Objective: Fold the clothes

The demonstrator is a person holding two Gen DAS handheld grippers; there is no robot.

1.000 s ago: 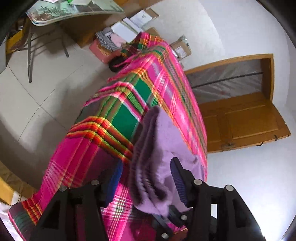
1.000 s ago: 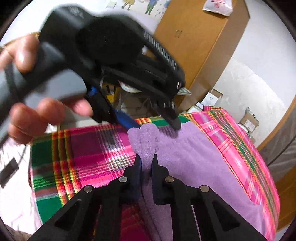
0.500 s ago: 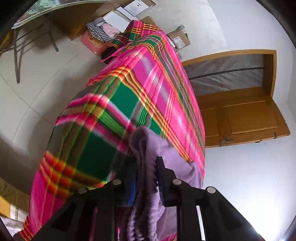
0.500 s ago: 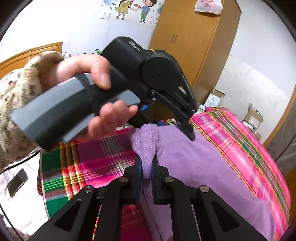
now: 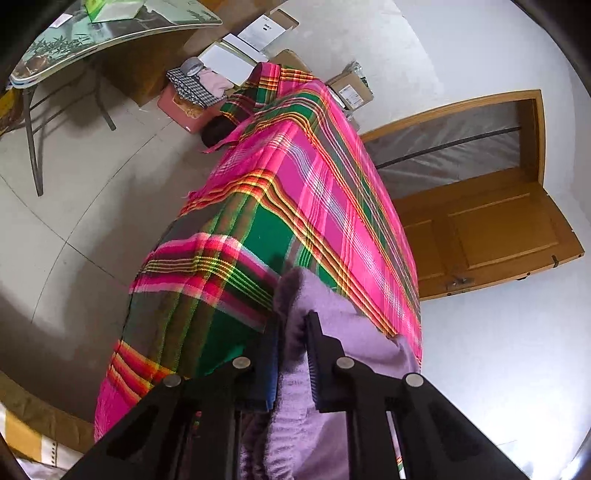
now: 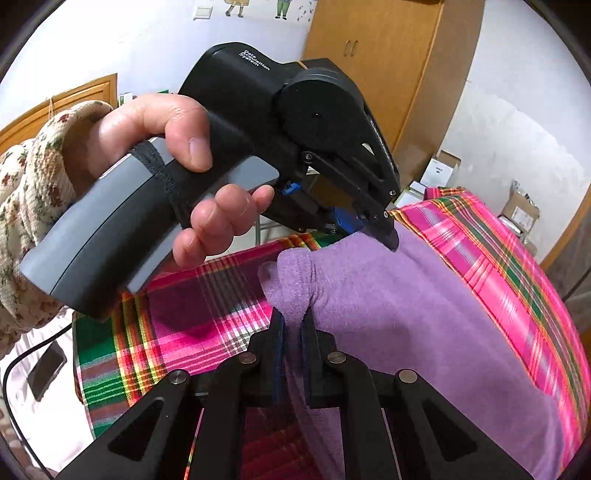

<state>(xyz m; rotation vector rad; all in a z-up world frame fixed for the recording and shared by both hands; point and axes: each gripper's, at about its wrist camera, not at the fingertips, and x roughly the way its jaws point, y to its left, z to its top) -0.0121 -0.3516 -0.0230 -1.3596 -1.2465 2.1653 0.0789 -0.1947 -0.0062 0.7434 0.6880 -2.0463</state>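
A purple fleece garment (image 6: 406, 314) lies on a bed under a pink and green plaid cover (image 6: 207, 314). My right gripper (image 6: 293, 321) is shut on a bunched fold at the garment's near edge. A hand (image 6: 177, 147) holds my left gripper (image 6: 388, 236), whose tips pinch the garment's far edge. In the left wrist view the left gripper (image 5: 293, 325) has its jaws closing, with a ridge of the purple garment (image 5: 343, 332) pressed between the pads, above the plaid cover (image 5: 314, 184).
Beside the bed is tiled floor with a glass-topped table (image 5: 110, 29), a pink box of clothes (image 5: 184, 103) and cardboard boxes (image 5: 351, 88). A wooden door (image 5: 498, 229) stands behind the bed. A wardrobe (image 6: 388, 55) and a phone on a cable (image 6: 46, 369) show in the right wrist view.
The left gripper's jaws went from wide apart around the purple garment's edge to pinched on it, and it moved along the bed. The right gripper kept its grip on the fold.
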